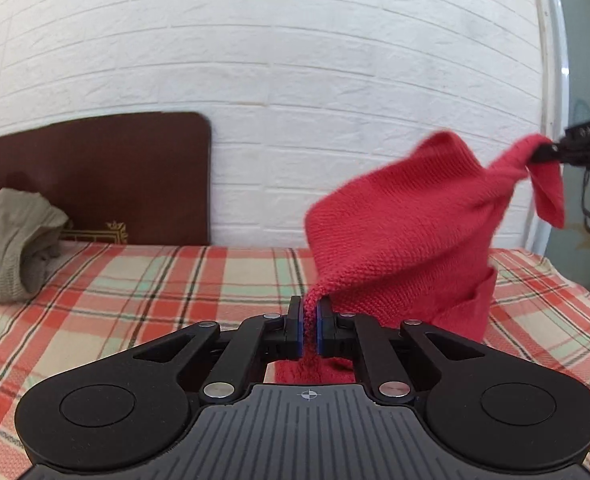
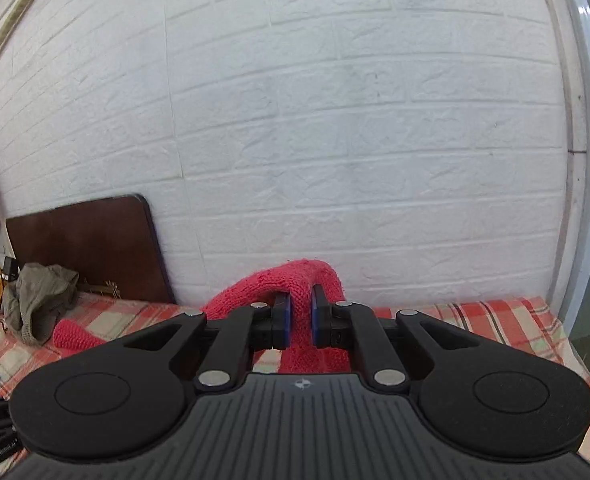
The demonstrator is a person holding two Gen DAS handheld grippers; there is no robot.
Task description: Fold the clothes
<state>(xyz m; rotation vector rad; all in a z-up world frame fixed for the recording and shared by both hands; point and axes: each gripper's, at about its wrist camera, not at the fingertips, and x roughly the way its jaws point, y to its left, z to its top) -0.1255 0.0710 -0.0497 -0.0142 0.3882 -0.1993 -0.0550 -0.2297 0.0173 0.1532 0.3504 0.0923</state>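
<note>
I had both claws pinching the red knit [image 1: 395, 240], my left claw [image 1: 310, 312] low on one edge and my right claw [image 2: 299, 312] up high, so it hung above the bed [image 1: 135, 288], probably to spread it out for folding.

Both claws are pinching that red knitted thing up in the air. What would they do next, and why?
Probably draw the two grippers apart to stretch it flat. The left gripper and right gripper each pinch an edge of the red knit garment, which hangs bunched and twisted between them, its lower part touching the plaid bedsheet.
</note>
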